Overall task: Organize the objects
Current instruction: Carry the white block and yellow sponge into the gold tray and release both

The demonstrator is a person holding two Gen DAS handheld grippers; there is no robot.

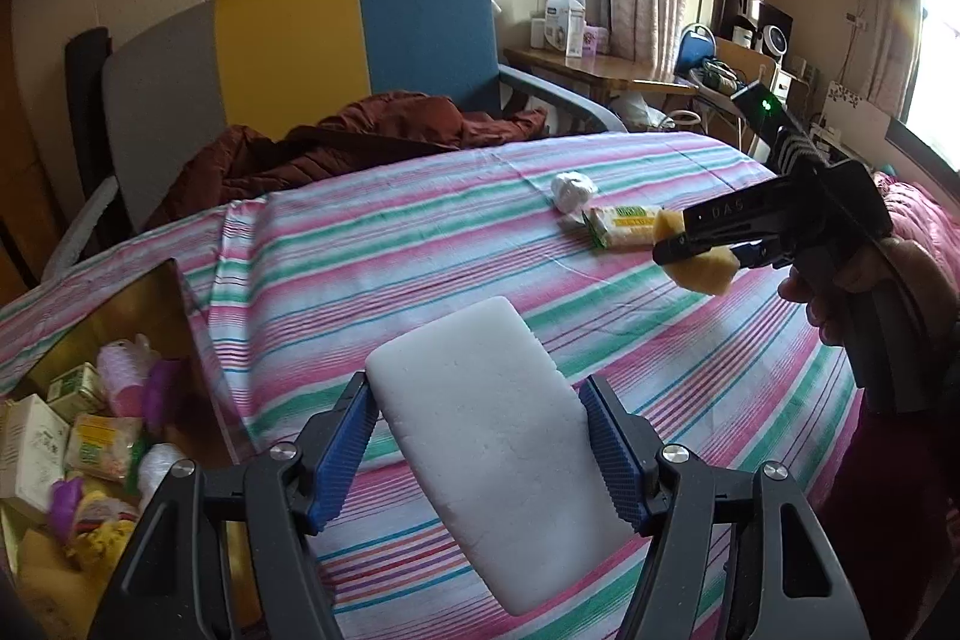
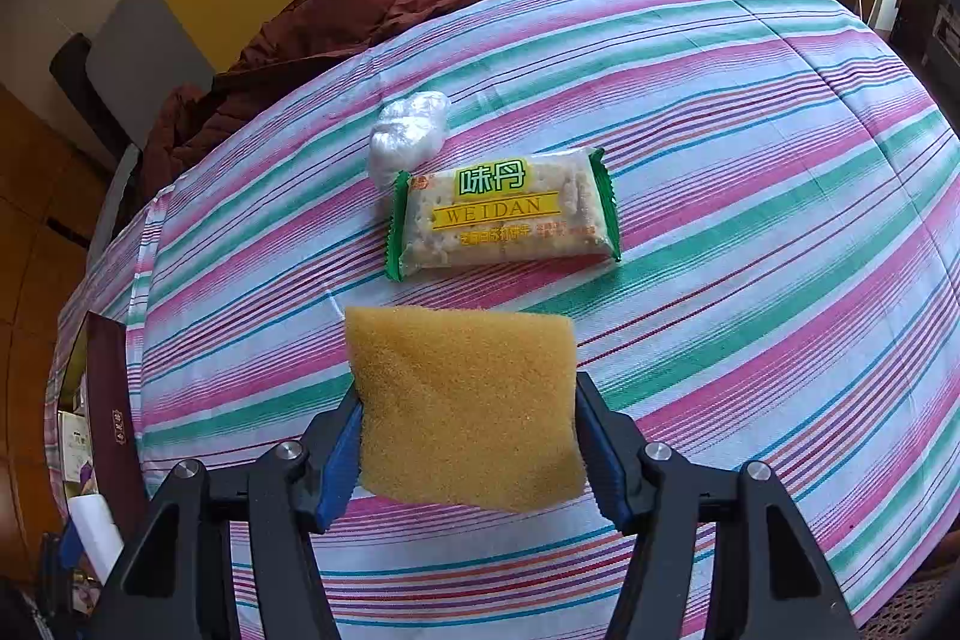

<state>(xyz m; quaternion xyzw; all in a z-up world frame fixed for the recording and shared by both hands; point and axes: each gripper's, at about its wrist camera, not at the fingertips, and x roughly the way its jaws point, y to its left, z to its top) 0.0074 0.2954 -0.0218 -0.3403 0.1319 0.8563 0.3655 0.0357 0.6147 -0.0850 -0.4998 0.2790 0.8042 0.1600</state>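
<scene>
My left gripper [image 1: 480, 436] is shut on a white sponge block [image 1: 486, 436], held above the striped bedsheet [image 1: 420, 250]. My right gripper [image 2: 468, 430] is shut on a yellow sponge [image 2: 462, 406]; it also shows in the left wrist view [image 1: 690, 244] at the right, with the yellow sponge [image 1: 705, 271] in its jaws. A green and yellow cracker packet [image 2: 504, 217] and a crumpled white plastic ball [image 2: 408, 130] lie on the sheet just beyond the yellow sponge; both also show in the left wrist view, the packet [image 1: 624, 226] and the ball [image 1: 573, 190].
An open box [image 1: 78, 424] with several small packets and bottles stands at the bed's left edge; its dark side [image 2: 111, 418] shows in the right wrist view. A brown jacket [image 1: 336, 142] lies on a grey, yellow and blue chair [image 1: 288, 46] behind the bed. A wooden desk [image 1: 594, 70] stands at the back.
</scene>
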